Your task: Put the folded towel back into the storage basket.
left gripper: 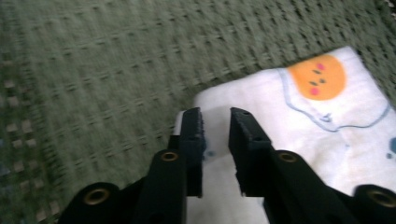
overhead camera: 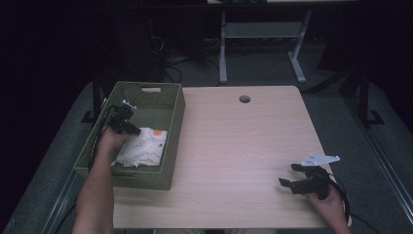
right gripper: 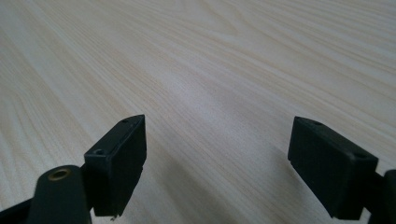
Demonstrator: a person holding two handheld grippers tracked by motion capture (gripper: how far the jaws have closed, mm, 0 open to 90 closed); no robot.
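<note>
Right gripper (right gripper: 217, 161): two black jaws rising from the bottom of the frame, one at lower left, one at lower right, standing wide apart. Nothing between them but bare wood. Left jaw shows a flat inner pad face and a brass-coloured rivet at the bottom left corner. Right jaw is a blocky pad, cut off by the right edge.

Table (right gripper: 210, 60): pale wood, grain running in long streaks from upper left toward the right. Soft shadow under each jaw, lower part of frame.
</note>
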